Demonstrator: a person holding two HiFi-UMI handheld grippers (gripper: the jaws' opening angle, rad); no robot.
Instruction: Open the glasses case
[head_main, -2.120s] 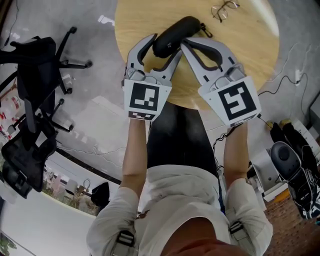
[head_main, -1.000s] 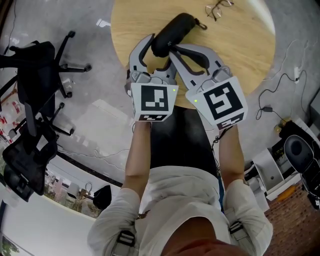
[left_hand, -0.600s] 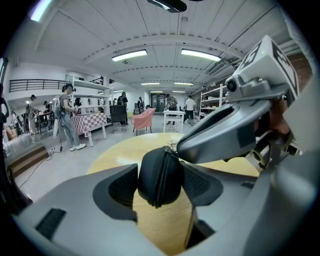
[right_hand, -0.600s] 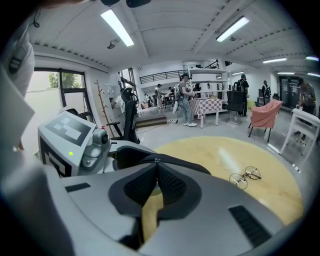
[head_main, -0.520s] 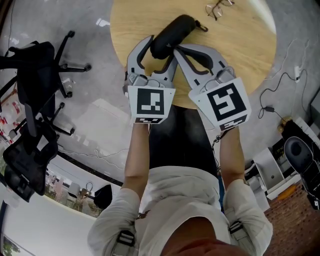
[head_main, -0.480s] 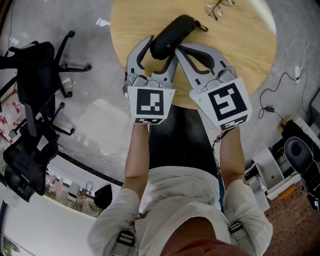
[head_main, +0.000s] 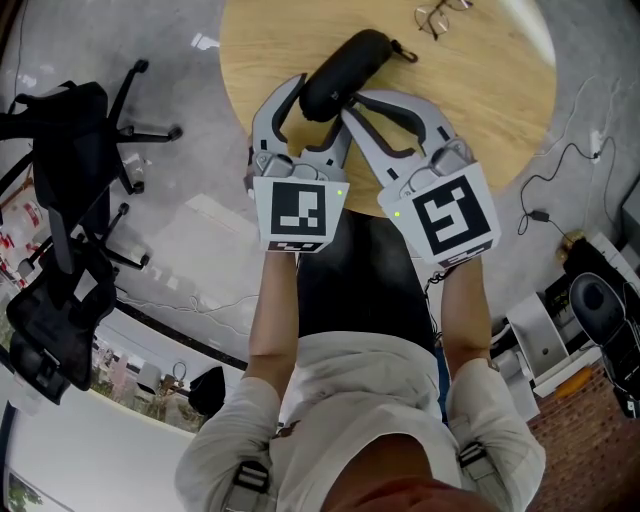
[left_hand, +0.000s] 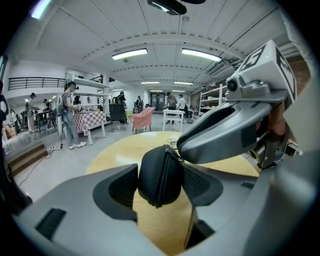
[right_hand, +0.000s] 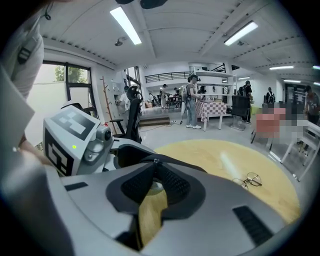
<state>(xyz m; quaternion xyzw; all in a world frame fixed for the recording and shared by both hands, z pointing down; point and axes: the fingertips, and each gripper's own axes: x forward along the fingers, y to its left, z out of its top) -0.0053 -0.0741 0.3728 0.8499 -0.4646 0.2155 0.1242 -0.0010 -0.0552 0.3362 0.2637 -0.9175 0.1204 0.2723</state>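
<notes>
A black zipped glasses case (head_main: 350, 55) lies on the round wooden table (head_main: 480, 90). My left gripper (head_main: 318, 95) is shut on the case's near end. In the left gripper view both pads press the sides of the case (left_hand: 160, 175), with its zipper seam facing me. My right gripper (head_main: 345, 98) comes in from the right, and its tips meet at the top of that same end. In the right gripper view the right gripper (right_hand: 154, 162) has a small metal zipper pull (right_hand: 154, 160) at its tips. The jaws are opening.
Wire-framed glasses (head_main: 440, 15) lie at the table's far side, also seen on the table as glasses (right_hand: 248, 180). The table's near edge runs just under both grippers. A black office chair (head_main: 70, 130) stands on the floor to the left. Cables and equipment (head_main: 590, 300) are on the right.
The right gripper's marker cube has tilted and shifted slightly at the case's end. The case and the left gripper keep their place.
</notes>
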